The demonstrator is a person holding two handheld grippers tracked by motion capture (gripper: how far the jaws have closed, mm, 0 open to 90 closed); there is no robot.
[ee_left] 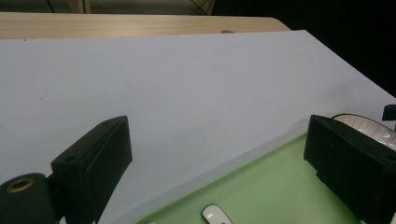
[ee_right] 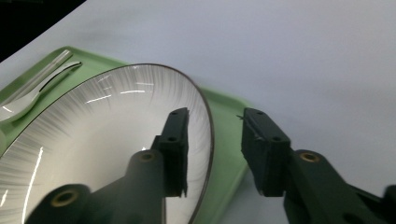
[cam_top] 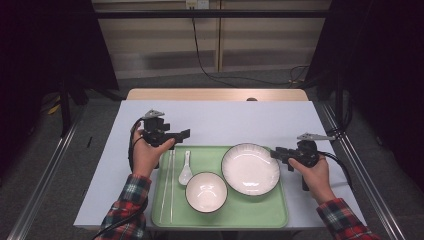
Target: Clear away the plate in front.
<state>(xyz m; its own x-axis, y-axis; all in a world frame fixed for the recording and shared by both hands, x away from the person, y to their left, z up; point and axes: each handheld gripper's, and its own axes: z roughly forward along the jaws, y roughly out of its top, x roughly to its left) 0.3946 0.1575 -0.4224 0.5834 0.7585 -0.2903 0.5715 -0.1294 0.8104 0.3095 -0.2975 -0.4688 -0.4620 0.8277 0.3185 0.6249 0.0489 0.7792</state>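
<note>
A green tray (cam_top: pixel 250 210) holds a large white plate (cam_top: pixel 250 167), a small white bowl (cam_top: pixel 206 191), a white spoon (cam_top: pixel 186 170) and a pair of chopsticks (cam_top: pixel 169 185). My right gripper (cam_top: pixel 274 152) is at the plate's right edge. In the right gripper view it (ee_right: pixel 215 114) is open, one jaw over the plate (ee_right: pixel 107 130), the other outside the dark rim, above the tray (ee_right: pixel 224 105). My left gripper (cam_top: pixel 186 133) hovers over the tray's far left corner. It (ee_left: pixel 219 126) is wide open with nothing between its jaws; the spoon's tip (ee_left: pixel 217 215) lies below.
The tray sits at the near edge of a pale grey table top (cam_top: pixel 225 120), with bare surface behind it and to both sides. A wooden strip (cam_top: pixel 215 94) runs along the far edge. Metal rails (cam_top: pixel 360 170) flank the table.
</note>
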